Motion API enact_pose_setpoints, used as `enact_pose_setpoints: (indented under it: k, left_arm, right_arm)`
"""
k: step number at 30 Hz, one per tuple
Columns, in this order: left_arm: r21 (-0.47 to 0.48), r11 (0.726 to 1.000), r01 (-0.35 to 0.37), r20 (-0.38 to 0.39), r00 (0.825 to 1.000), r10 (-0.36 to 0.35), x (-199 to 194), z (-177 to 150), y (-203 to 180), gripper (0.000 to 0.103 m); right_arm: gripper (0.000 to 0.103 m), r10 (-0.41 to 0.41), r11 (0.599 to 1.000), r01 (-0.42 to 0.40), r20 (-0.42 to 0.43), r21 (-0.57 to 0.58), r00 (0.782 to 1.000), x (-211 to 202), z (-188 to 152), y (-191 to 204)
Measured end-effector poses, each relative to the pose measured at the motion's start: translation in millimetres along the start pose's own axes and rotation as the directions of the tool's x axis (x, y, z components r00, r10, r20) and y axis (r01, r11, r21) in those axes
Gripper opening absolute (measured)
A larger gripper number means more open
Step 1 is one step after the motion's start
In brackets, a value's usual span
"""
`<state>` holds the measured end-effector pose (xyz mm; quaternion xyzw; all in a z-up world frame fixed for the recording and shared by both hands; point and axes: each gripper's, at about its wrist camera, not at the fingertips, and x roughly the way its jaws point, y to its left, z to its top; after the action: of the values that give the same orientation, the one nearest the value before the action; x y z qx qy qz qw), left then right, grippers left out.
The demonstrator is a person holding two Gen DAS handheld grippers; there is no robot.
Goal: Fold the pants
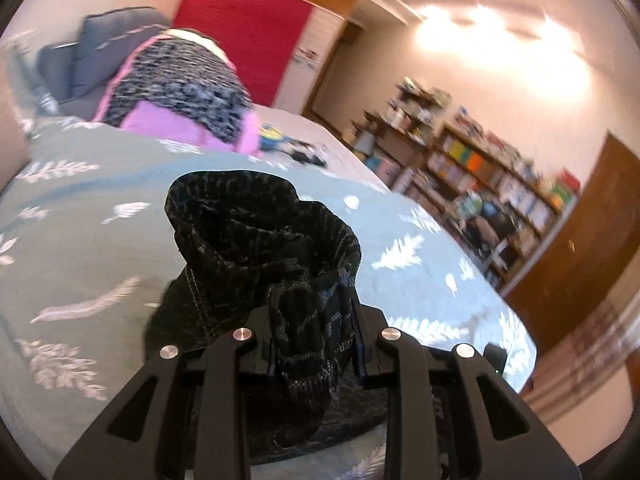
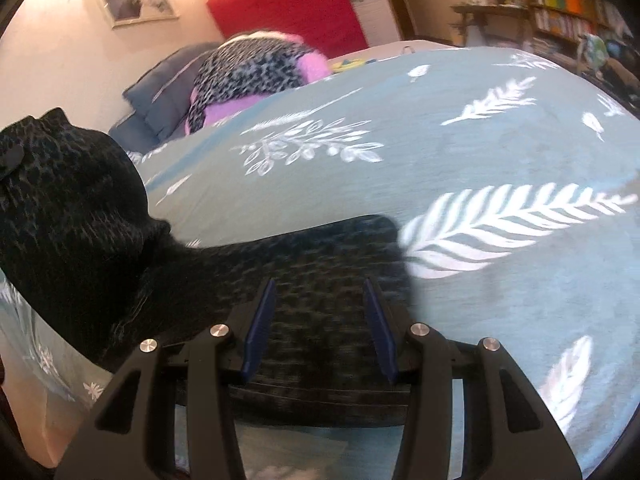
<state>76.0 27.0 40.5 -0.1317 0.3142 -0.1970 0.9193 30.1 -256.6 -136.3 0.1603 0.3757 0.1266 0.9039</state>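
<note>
Left wrist view showed us the dark patterned pants (image 1: pixel 260 240) bunched and lifted above the bed, a thick fold of the fabric clamped between the pads of our left tongs (image 1: pixel 314 344). From that pinch the cloth rose in a rumpled loop, and more of it hung down below the fingers. In the right wrist view the same pants (image 2: pixel 312 272) lay partly flat on the bedspread (image 2: pixel 500 152), while a raised bundle of them stood at the left edge of the frame. Our right tongs (image 2: pixel 320 320) sat over the flat part with their blue pads apart; fabric lay between them, but the pads pressed on nothing. The bedspread was teal with white leaf prints. Farther back we saw a pink and grey blanket (image 1: pixel 180 84), grey pillows (image 2: pixel 168 92), and bookshelves (image 1: pixel 480 184) along the wall.
</note>
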Motion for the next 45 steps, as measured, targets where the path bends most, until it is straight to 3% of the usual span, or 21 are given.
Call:
enact_pose_setpoints:
  k: [4, 14, 18, 28, 33, 36, 41, 45]
  left_arm:
    - [0.091, 0.996, 0.005, -0.084, 0.996, 0.003, 41, -15, -37, 0.026]
    - [0.256, 0.967, 0.004, -0.258, 0.964, 0.064, 126, -74, -95, 0.027]
    - [0.226, 0.973, 0.036, -0.293, 0.956, 0.033, 143, -84, -95, 0.046]
    - [0.175, 0.973, 0.148, -0.295, 0.951, -0.091, 116, -84, -90, 0.05]
    - [0.103, 0.991, 0.081, -0.269, 0.962, -0.051, 99, -81, -55, 0.054]
    - [0.054, 0.998, 0.037, -0.266, 0.964, -0.021, 93, -82, -33, 0.054]
    - [0.022, 1.0, -0.003, -0.26, 0.966, 0.009, 84, -85, -12, 0.054]
    - [0.007, 1.0, -0.009, -0.264, 0.964, 0.01, 77, -90, 0, 0.054]
  right_arm:
    - [0.05, -0.024, 0.998, 0.023, 0.021, 0.064, 0.999, -11, -1, -31]
    - [0.053, -0.042, 0.985, 0.038, 0.023, 0.171, 0.999, -17, -9, -77]
    - [0.053, -0.044, 0.984, 0.039, 0.027, 0.172, 0.999, -17, -8, -80]
    - [0.053, -0.004, 0.99, -0.001, 0.032, 0.139, 0.999, -22, -4, -69]
    - [0.056, 0.133, 0.988, -0.135, 0.033, 0.078, 0.991, -35, -1, -44]
    - [0.06, 0.224, 0.971, -0.224, 0.011, 0.081, 0.975, -35, 1, -32]
    - [0.06, 0.199, 0.976, -0.201, 0.025, 0.083, 0.98, -36, 6, -20]
    - [0.06, 0.234, 0.972, -0.235, 0.042, 0.022, 0.971, -42, 14, -1]
